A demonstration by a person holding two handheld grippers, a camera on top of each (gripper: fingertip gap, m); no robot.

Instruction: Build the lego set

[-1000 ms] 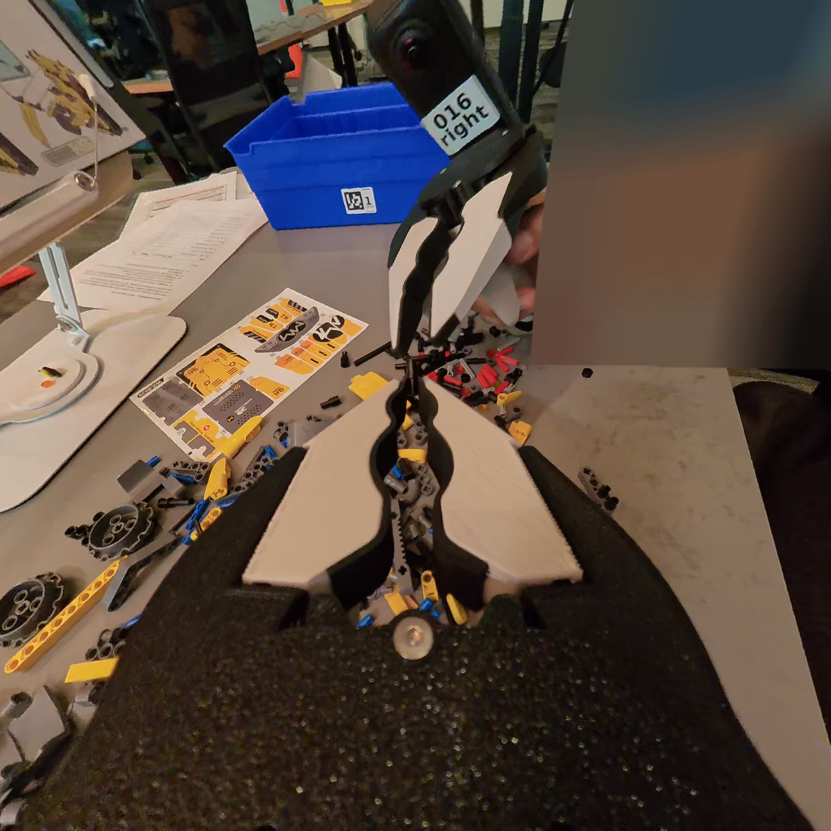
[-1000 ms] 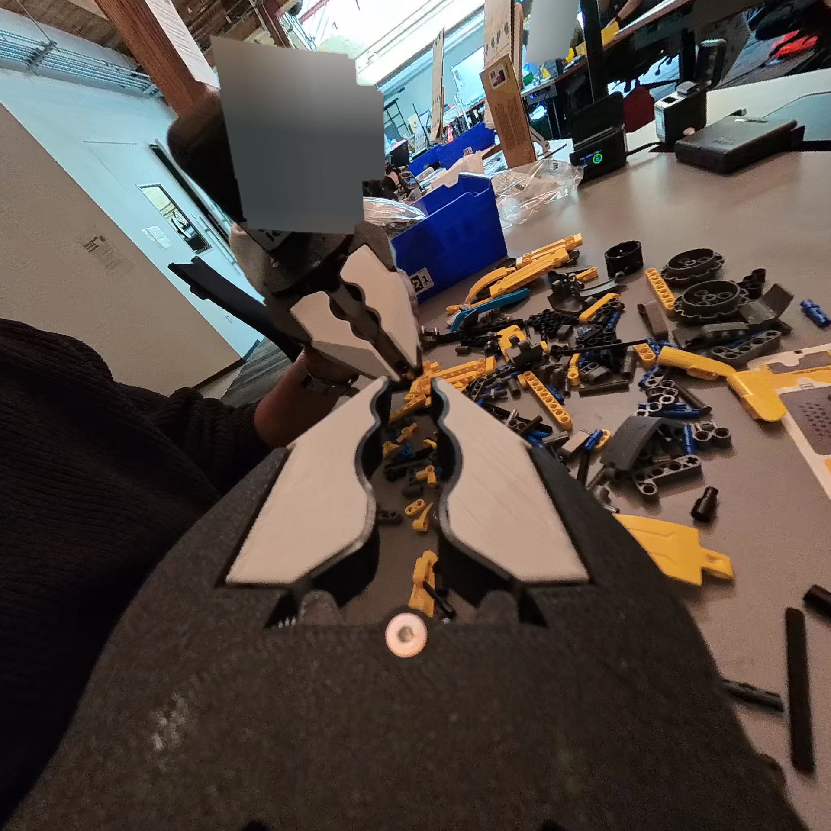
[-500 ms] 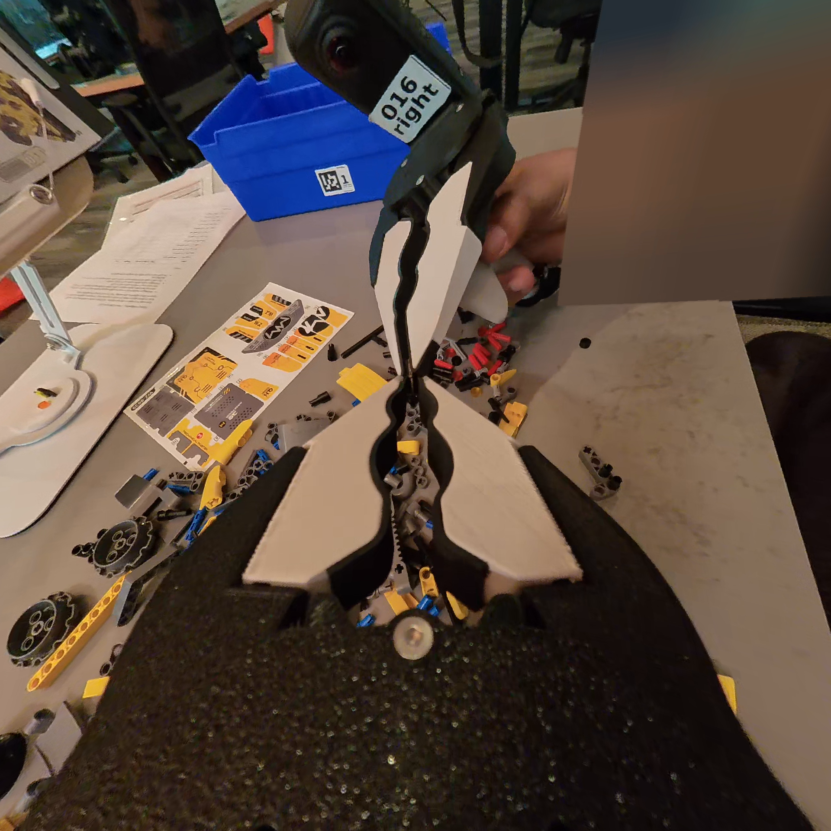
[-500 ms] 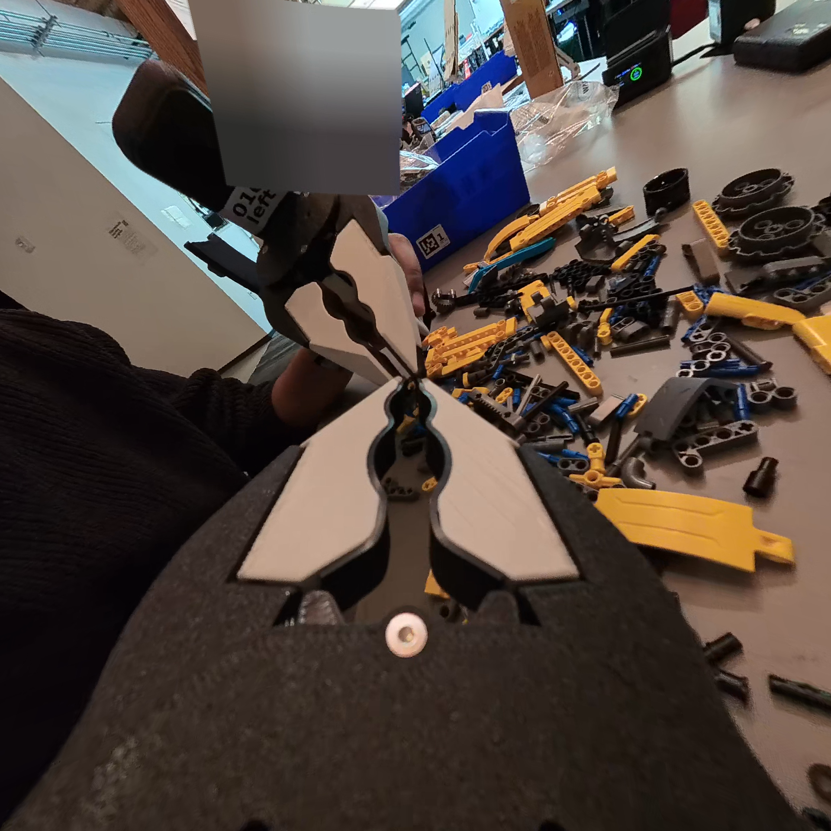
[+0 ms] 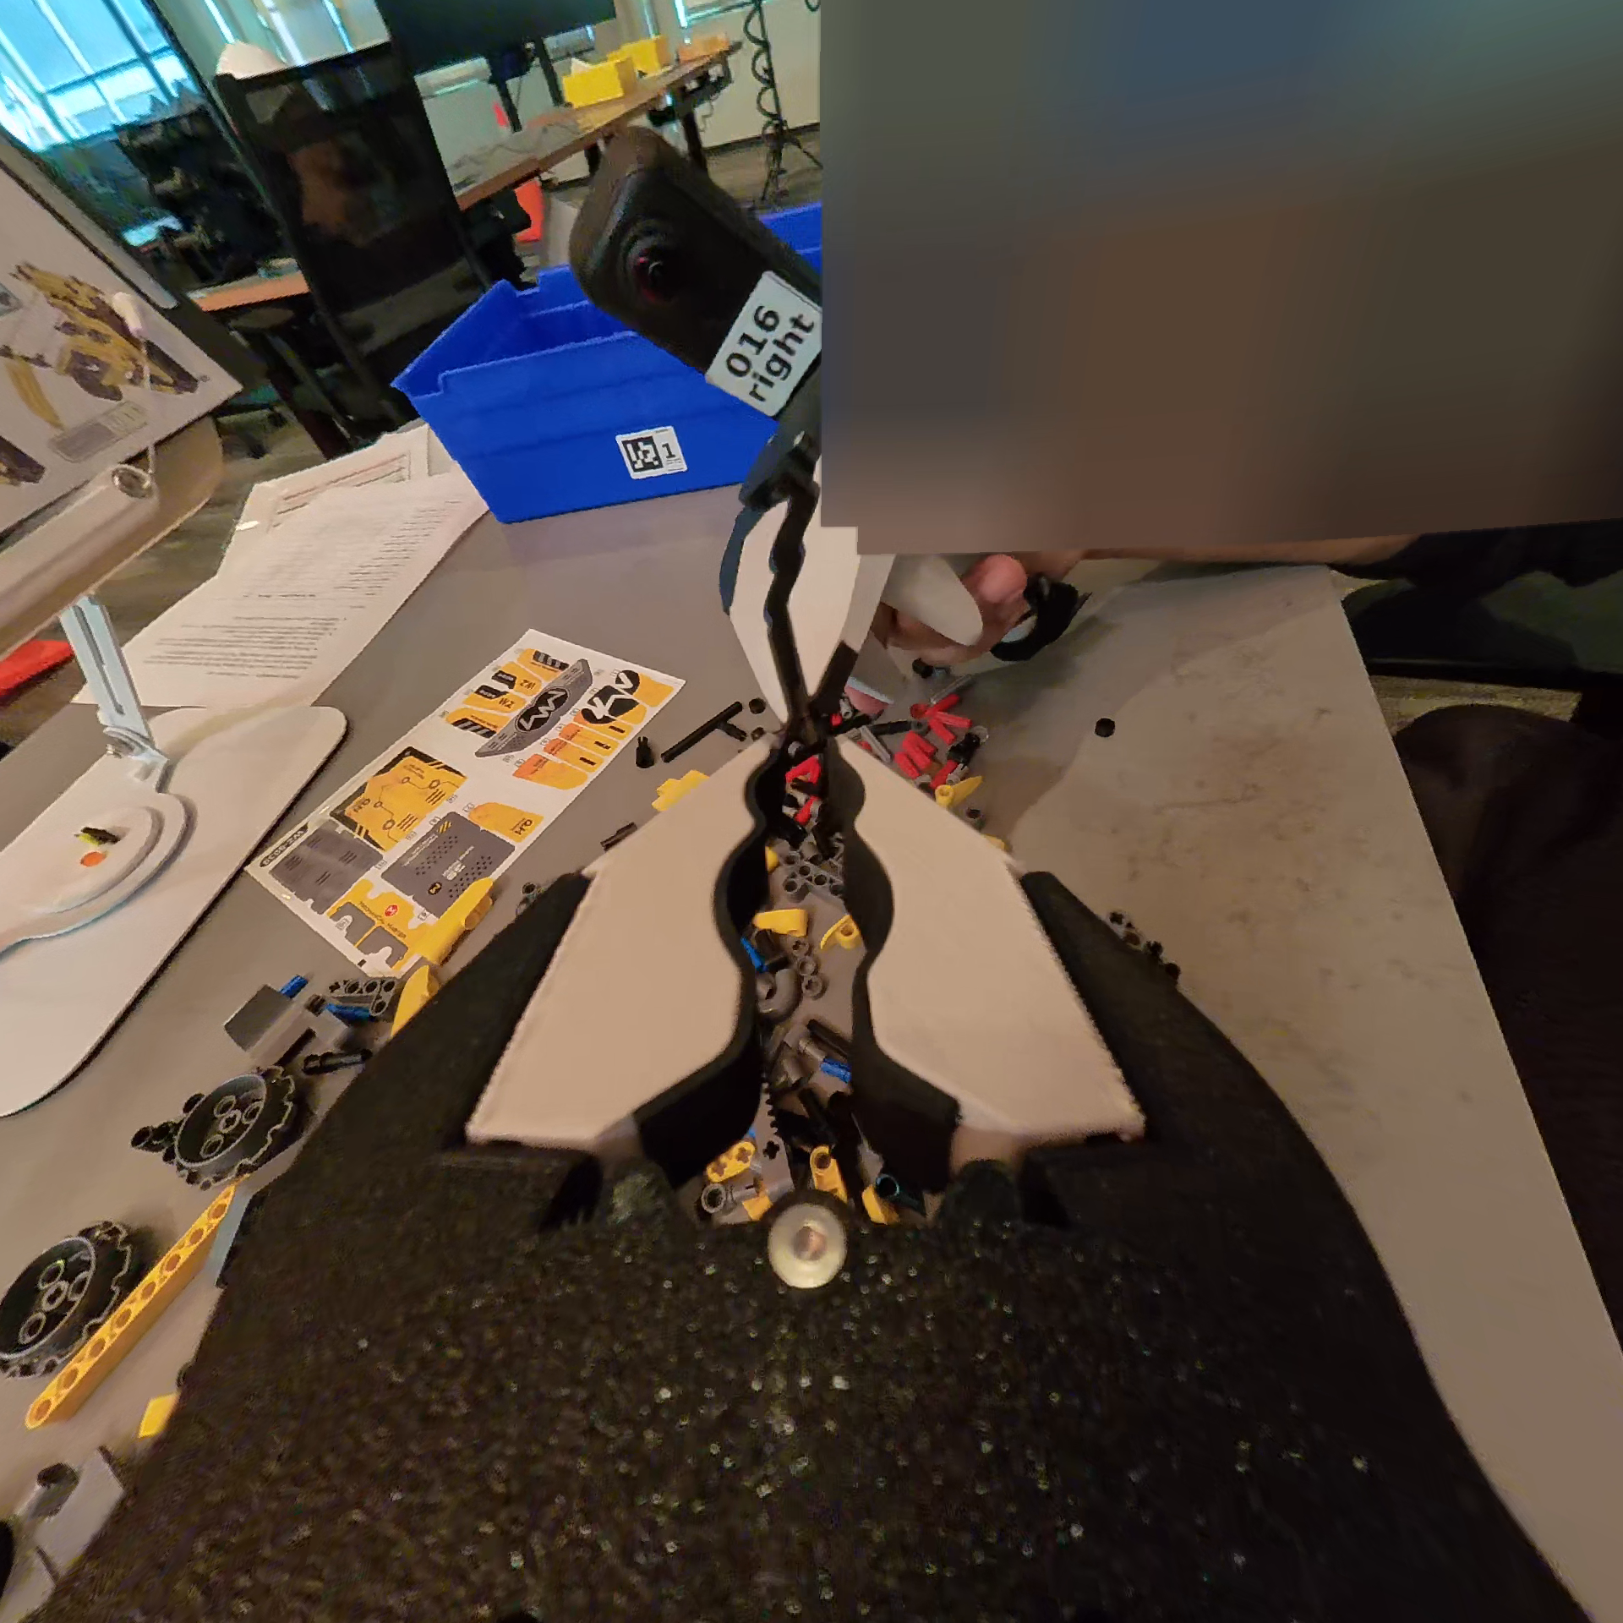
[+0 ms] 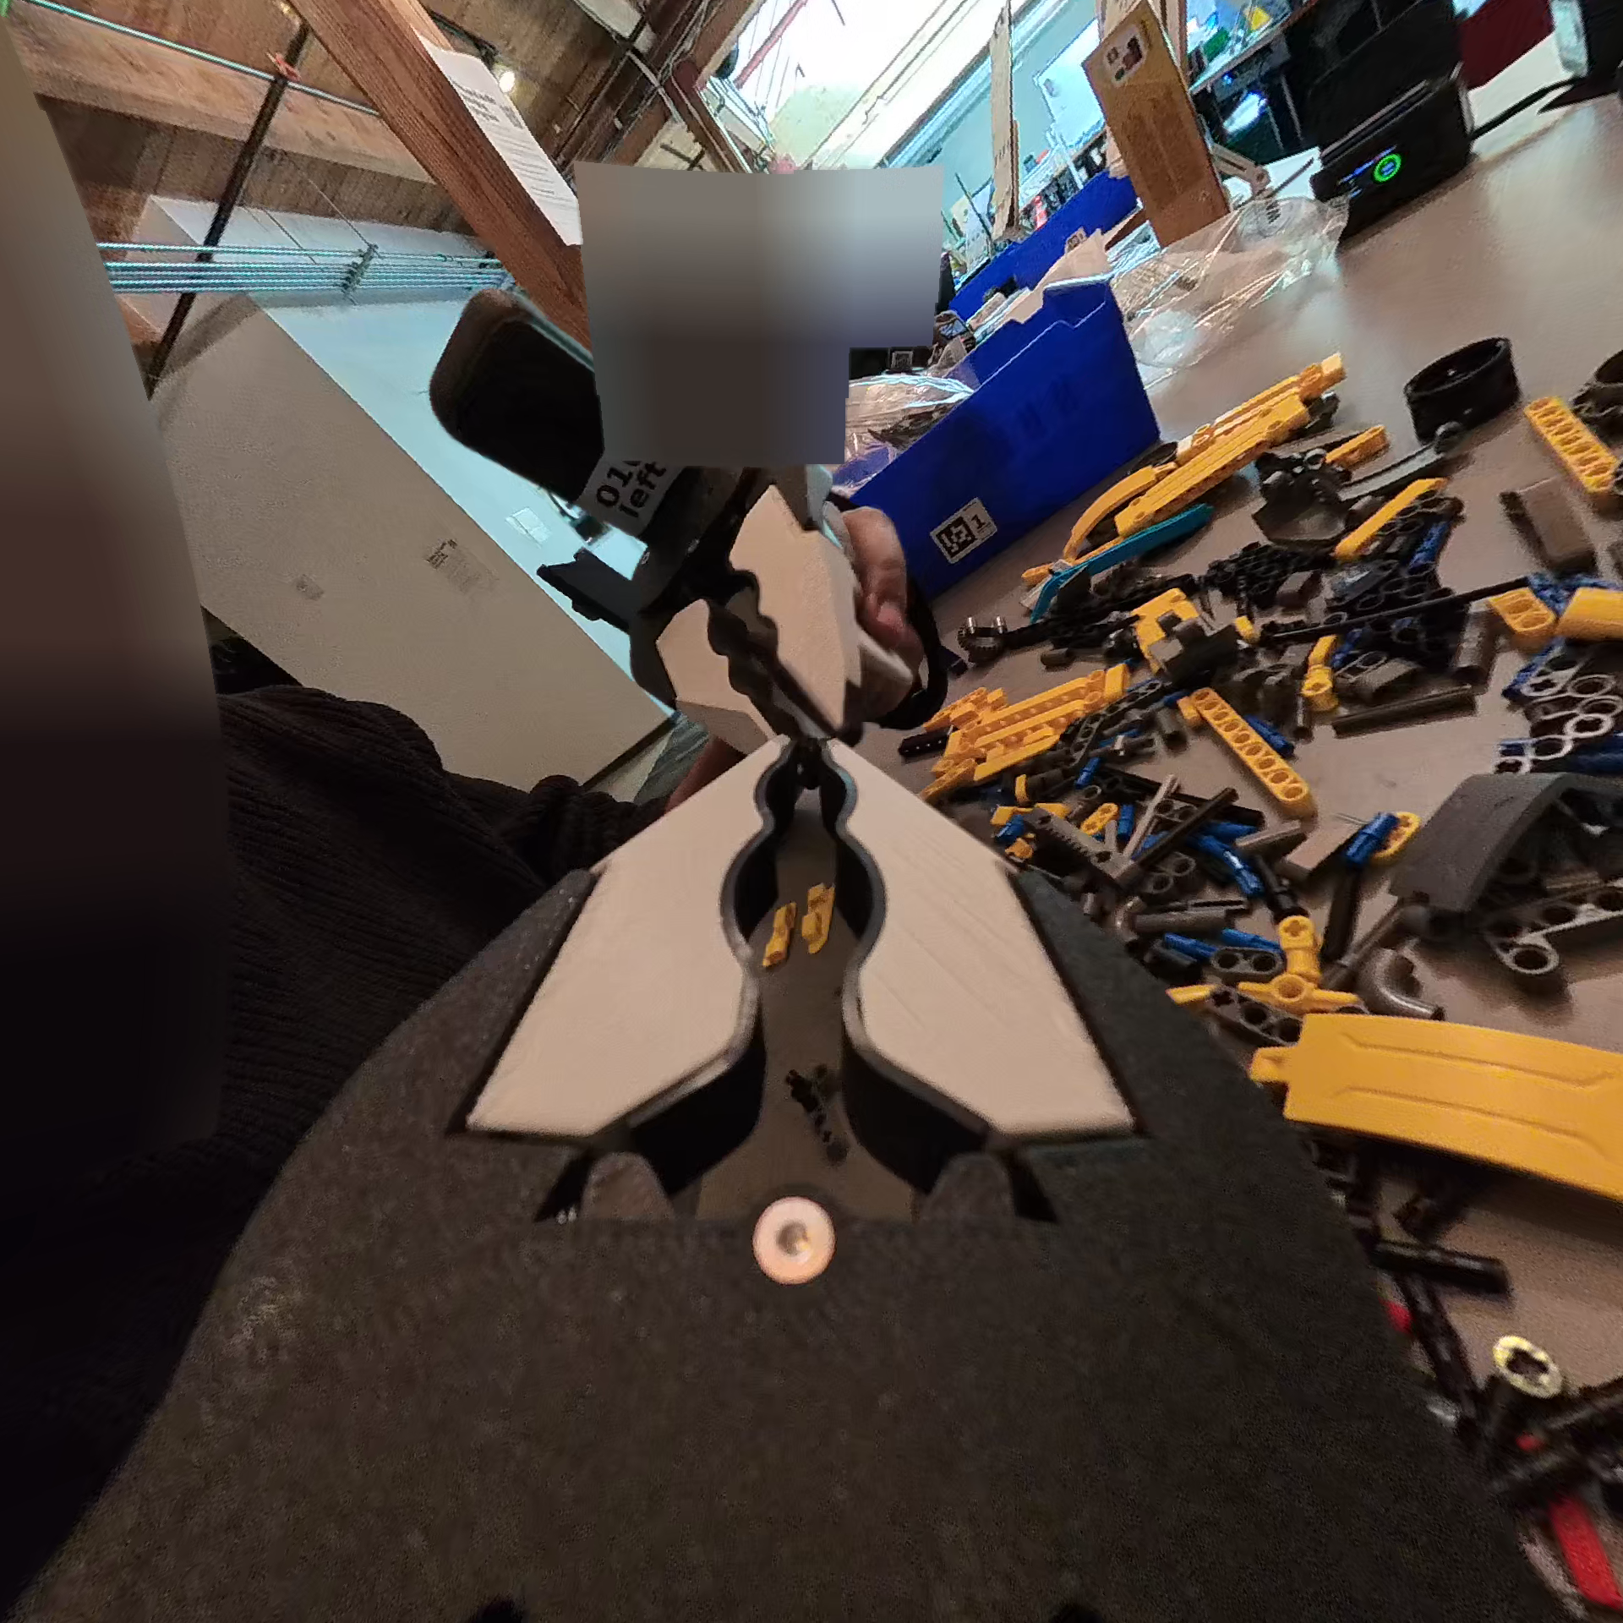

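My left gripper [image 5: 804, 746] is shut, its tips pinching a small black piece [image 5: 805, 733] held above the grey table [image 5: 580, 597]. My right gripper [image 5: 801, 713] comes down from above and meets it tip to tip on the same piece. In the right wrist view my right gripper [image 6: 801, 757] is shut on the small black piece [image 6: 801, 780], and the left gripper [image 6: 812, 724] points at it from beyond, a hand behind it. Red pins [image 5: 926, 746] lie on the table under the tips. How the piece is shaped is hidden by the fingers.
A blue bin [image 5: 562, 421] stands at the back, papers [image 5: 325, 562] and a sticker sheet [image 5: 465, 790] to the left, a white stand base [image 5: 132, 843] further left. Black wheels [image 5: 228, 1124] and yellow beams lie near. A spread of yellow, black and blue parts [image 6: 1229, 790] and a yellow panel [image 6: 1449, 1098] lie right. The grippers are tip to tip, or close to it.
My right gripper went from open to shut at the left gripper's tips. Both grippers then rose together off the table, tips still touching.
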